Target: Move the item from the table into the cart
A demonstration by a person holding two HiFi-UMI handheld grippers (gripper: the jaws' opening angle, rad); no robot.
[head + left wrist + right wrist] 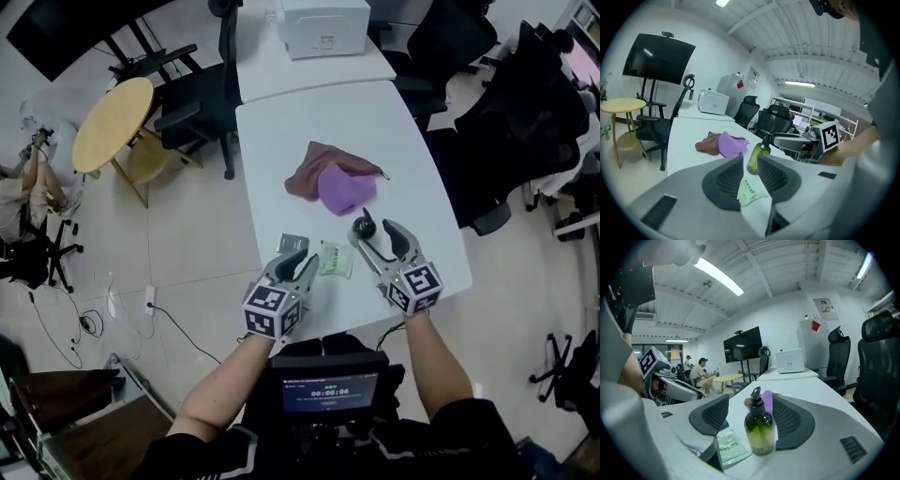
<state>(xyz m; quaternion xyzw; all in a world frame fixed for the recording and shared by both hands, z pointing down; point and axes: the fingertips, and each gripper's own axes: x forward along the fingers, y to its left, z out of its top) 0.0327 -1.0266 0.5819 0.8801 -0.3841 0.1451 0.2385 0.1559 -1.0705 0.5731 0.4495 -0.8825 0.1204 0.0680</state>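
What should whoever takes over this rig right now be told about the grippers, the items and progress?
Left gripper: open, empty; the green packet lies on the table at its jaws.
Right gripper: open; the pump bottle stands between its jaws, not gripped.
The purple cloth and brown cloth lie farther back.
Done: nothing lifted yet.
Left: grip an item and carry it to the cart, which is not in view.

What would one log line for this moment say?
left claw: open, packet ahead | right claw: open around bottle | bottle: upright
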